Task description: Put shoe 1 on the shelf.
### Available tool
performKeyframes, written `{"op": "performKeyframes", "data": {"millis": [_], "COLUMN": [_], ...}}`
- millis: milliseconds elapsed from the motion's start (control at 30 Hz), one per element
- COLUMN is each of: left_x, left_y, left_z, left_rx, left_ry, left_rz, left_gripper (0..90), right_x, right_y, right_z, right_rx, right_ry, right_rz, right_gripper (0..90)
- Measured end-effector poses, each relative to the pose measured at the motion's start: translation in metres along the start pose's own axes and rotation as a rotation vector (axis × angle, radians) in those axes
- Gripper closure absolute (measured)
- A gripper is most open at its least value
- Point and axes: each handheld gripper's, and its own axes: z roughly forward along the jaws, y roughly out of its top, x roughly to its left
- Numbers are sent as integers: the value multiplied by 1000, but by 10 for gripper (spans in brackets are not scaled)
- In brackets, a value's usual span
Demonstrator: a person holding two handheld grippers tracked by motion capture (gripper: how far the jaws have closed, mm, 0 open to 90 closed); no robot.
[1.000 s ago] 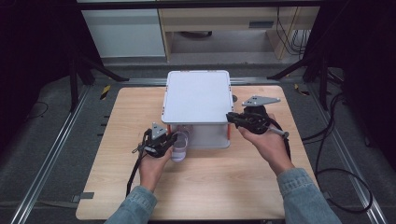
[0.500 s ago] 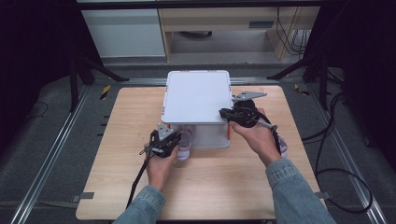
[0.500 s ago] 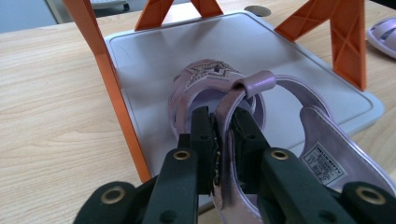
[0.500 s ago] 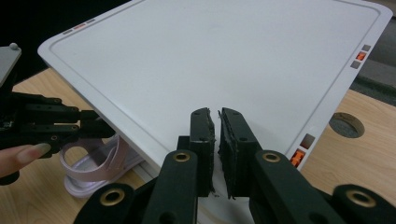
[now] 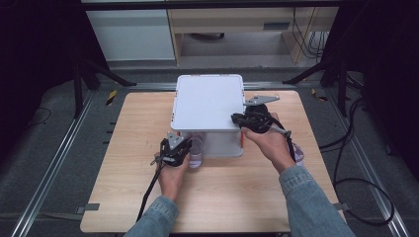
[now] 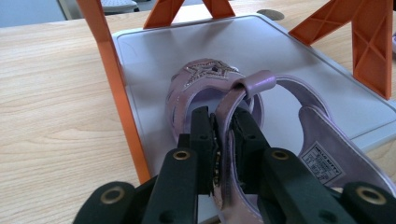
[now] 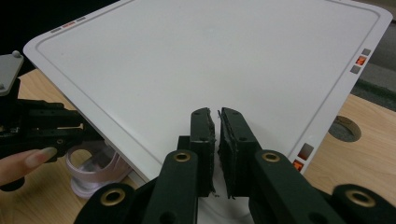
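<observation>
sandal: lilac, soft glossy plastic | rack top: smooth matt white plastic | rack legs: orange plastic | table: pale matt wood

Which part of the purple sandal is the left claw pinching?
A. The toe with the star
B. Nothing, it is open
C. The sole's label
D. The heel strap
D. In the left gripper view, the left claw is shut on the heel strap of the purple sandal.
</observation>
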Motion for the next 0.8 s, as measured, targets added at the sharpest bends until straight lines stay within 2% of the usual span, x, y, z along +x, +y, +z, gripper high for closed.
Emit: {"op": "performKeyframes", "data": {"millis": [167,800], "left_x": [2,4], "left_y": [0,0], "left_z": [3,3], "left_rx": [-5,13], "left_ry": [5,-36], "left_rz": [-10,-63], "left_gripper": [796,729], "right_x": [0,1], "right_y": [0,-1], "right_z": [0,0], "right_rx": [-1,-5], "right_ry": [-1,-5], "right_rz": [-5,-18], "right_gripper": [837,856]}}
